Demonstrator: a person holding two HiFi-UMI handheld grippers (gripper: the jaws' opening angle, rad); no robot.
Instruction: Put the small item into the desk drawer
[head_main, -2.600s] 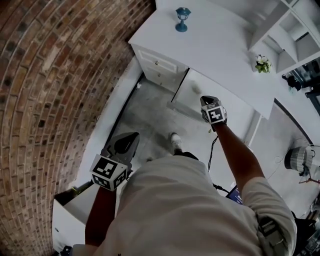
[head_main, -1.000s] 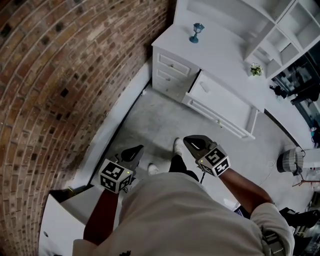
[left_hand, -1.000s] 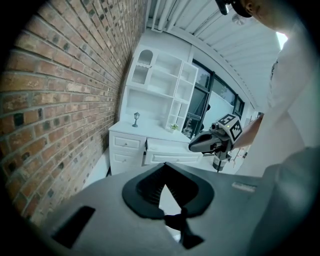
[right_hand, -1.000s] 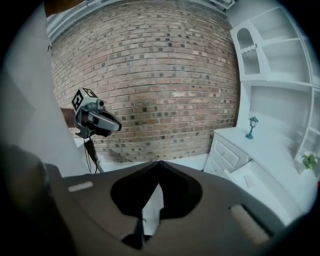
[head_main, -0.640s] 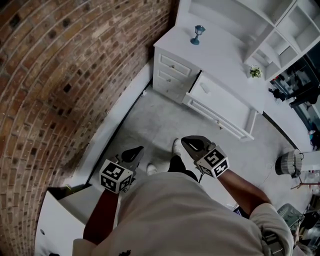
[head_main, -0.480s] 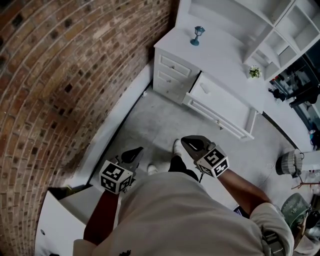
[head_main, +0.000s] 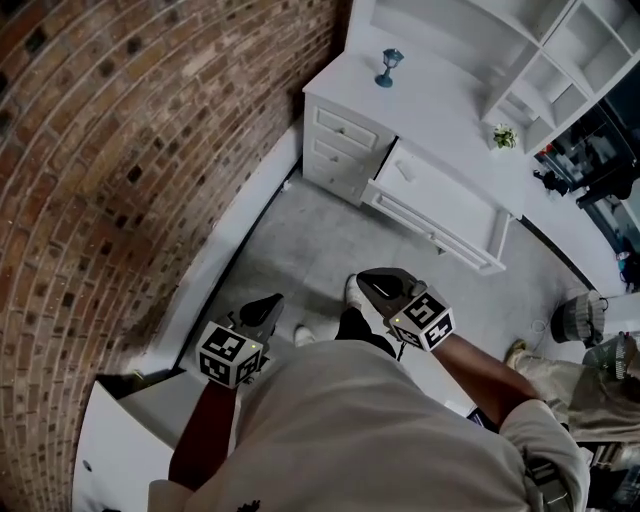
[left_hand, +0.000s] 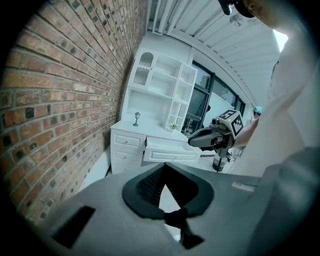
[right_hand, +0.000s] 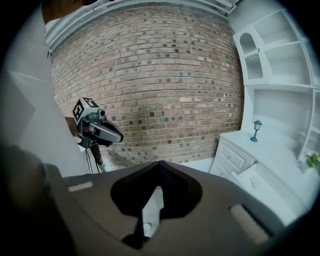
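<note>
With left gripper (head_main: 266, 305) and right gripper (head_main: 370, 284) both pressed together and empty, we judge the small item (head_main: 405, 171) already in the open drawer (head_main: 455, 200).

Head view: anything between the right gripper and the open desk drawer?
Nothing. Only bare grey floor separates the right gripper from the open drawer, as the head view shows.

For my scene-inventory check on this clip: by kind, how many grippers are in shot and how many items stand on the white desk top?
Grippers: 2 (left gripper, right gripper)
Blue lantern figurine: 1
Small potted plant: 1
Total: 4
</note>
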